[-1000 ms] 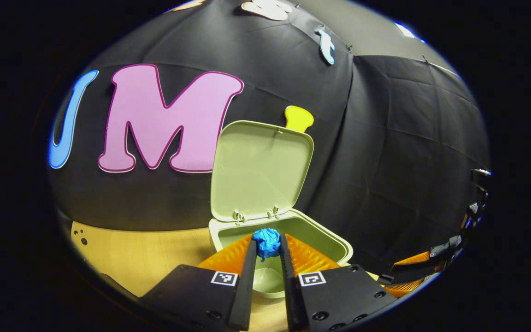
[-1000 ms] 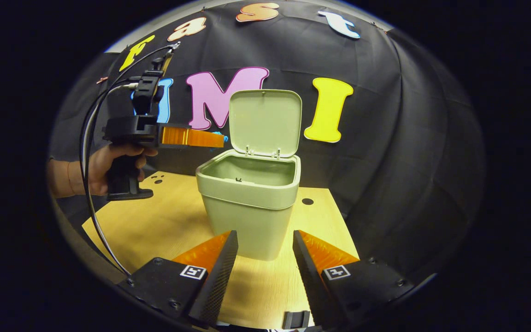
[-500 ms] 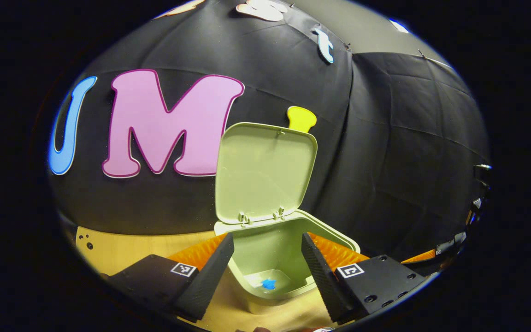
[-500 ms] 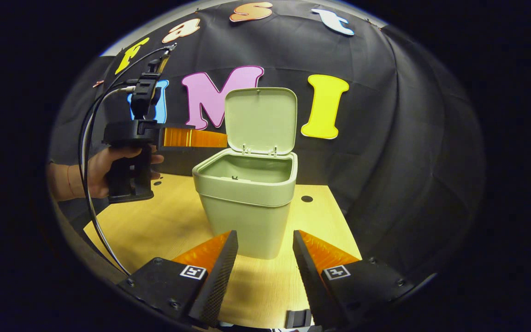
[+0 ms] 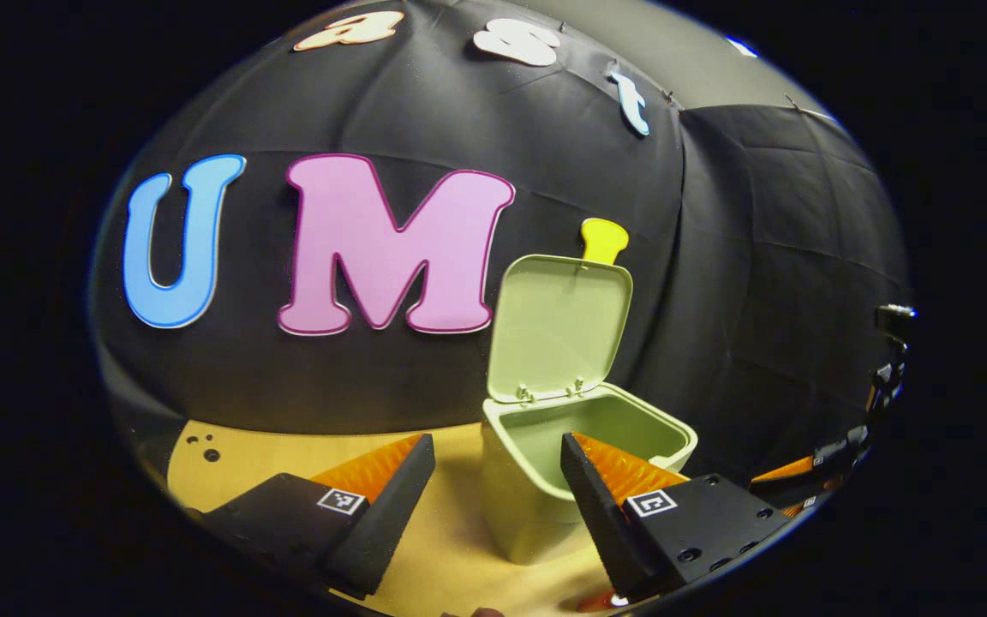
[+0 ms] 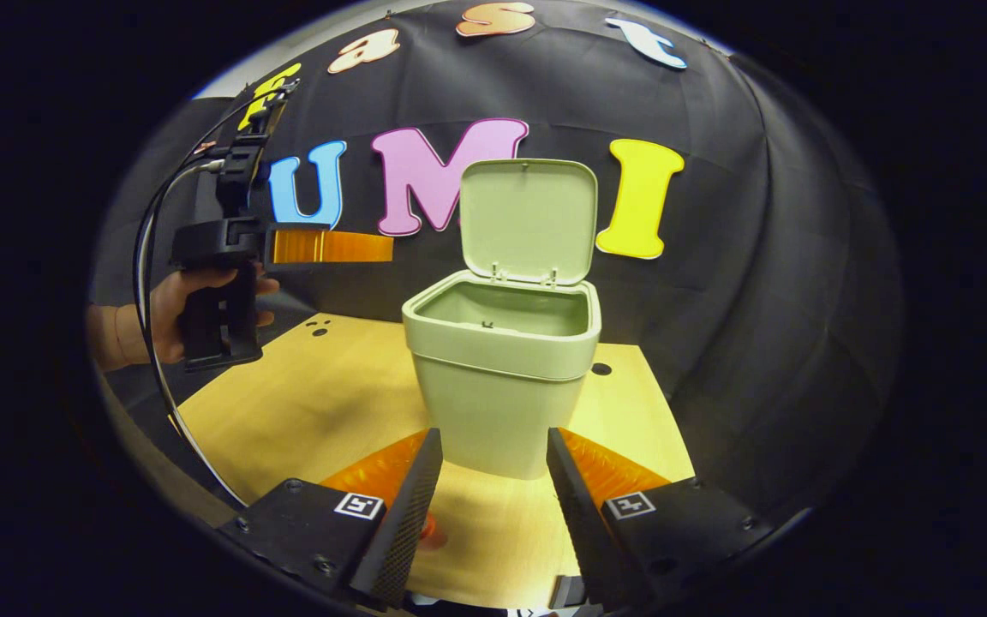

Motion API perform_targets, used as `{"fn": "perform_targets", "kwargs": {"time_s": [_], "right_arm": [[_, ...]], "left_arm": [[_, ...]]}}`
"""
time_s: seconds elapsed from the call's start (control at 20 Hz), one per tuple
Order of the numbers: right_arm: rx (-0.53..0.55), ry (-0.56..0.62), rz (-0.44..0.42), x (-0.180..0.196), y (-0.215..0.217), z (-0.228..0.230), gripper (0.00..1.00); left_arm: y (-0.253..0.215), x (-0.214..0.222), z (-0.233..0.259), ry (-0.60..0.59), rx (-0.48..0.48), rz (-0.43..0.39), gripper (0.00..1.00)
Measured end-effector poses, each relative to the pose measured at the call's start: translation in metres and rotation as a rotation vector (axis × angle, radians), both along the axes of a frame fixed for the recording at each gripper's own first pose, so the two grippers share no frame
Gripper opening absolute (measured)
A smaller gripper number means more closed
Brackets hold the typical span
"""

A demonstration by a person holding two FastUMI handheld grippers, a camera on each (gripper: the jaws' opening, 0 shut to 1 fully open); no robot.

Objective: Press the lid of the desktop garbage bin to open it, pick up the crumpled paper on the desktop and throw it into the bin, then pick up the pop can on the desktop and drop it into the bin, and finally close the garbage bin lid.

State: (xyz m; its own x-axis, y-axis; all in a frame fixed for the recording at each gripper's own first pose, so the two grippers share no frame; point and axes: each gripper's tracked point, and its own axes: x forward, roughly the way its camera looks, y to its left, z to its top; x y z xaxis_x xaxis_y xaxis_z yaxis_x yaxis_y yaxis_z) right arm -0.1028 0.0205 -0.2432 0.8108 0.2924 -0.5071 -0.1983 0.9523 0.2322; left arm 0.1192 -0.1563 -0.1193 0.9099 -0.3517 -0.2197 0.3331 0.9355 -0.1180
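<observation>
A: What is the surface like?
B: A pale wooden counter (image 6: 322, 403) with small holes near its far edge, closed in by black cloth walls (image 5: 759, 257).

A: What stands on it?
B: One green bin (image 6: 502, 377), about mid-counter toward the far edge. Its lid (image 6: 528, 218) stands upright on the rear hinge, so the bin is open.

A: How many claws?
B: Two. In the left gripper view the left claw (image 5: 498, 497) is released, fingers spread wide with nothing between them, the bin just past its right-hand finger (image 5: 596, 497). In the right gripper view that claw is seen from the side, raised above the counter's left part, a hand (image 6: 164, 308) around its grip.

A: And the right one?
B: The right claw (image 6: 493, 488) is released as well, low over the counter's near edge and facing the bin's front wall.

A: The paper and the can?
B: The bin's inside is too hidden to tell. A small orange-red thing (image 6: 429, 530) peeks beside the right claw's left-hand finger at the near edge; I cannot tell what it is.
</observation>
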Motion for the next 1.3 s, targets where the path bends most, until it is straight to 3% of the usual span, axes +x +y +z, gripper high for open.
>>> {"fn": "perform_targets", "kwargs": {"time_s": [0.3, 0.65, 1.3], "right_arm": [[0.003, 0.022, 0.097, -0.013, 0.042, -0.008, 0.82], [-0.095, 0.105, 0.217, -0.041, 0.078, -0.051, 0.88], [-0.154, 0.275, 0.24, -0.074, 0.114, -0.13, 0.89]], "left_arm": [[0.048, -0.044, -0.014, 0.016, 0.028, 0.068, 0.95], [0.089, -0.09, -0.032, 0.051, 0.037, 0.116, 0.95], [0.134, -0.135, -0.048, 0.078, 0.041, 0.136, 0.95]]}}
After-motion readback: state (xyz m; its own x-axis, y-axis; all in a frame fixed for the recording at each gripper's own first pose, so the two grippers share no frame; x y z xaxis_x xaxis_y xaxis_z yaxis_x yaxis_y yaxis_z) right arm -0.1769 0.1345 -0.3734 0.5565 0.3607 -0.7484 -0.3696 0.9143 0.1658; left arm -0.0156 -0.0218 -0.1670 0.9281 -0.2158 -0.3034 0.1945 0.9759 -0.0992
